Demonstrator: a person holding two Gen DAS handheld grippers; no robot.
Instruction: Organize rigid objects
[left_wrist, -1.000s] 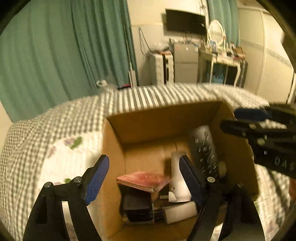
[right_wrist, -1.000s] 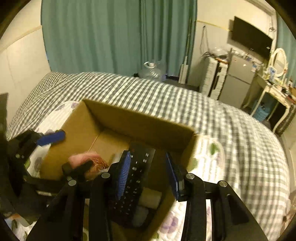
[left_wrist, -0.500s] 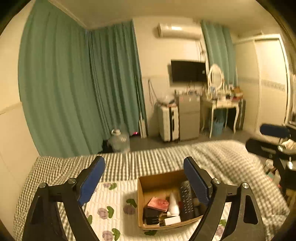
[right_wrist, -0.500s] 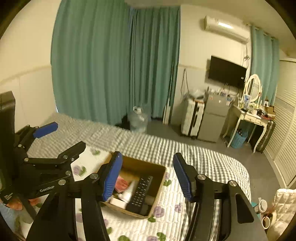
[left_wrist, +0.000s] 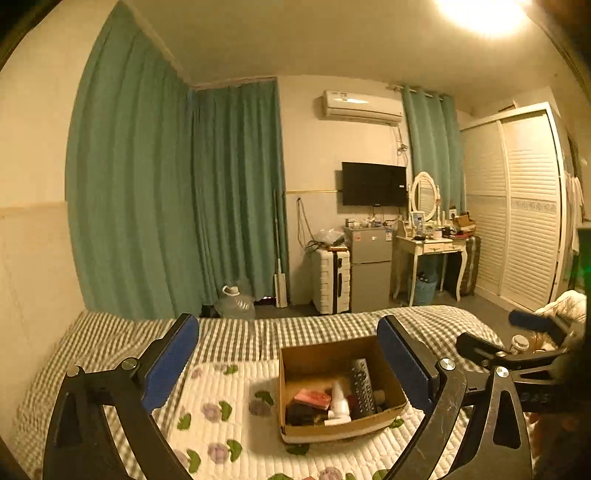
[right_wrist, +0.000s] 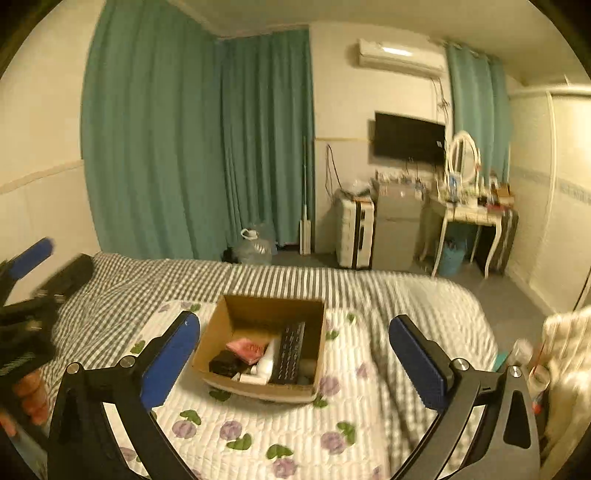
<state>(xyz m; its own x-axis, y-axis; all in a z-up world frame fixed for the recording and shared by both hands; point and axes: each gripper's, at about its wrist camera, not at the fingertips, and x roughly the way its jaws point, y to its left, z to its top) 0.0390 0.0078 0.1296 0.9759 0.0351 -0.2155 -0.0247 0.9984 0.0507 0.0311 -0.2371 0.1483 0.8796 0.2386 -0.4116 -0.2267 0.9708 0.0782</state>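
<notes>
Left wrist view: both tools, left tool (left_wrist: 288, 358) and right tool (right_wrist: 293, 354), are held spread and empty above the bed (left_wrist: 110, 336); the cardboard box (left_wrist: 373, 428) could be tipped if bumped.

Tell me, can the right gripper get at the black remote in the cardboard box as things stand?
Probably yes. The right gripper is open and empty, the cardboard box is open-topped, and the black remote lies uncovered on top, though the gripper is well back.
</notes>
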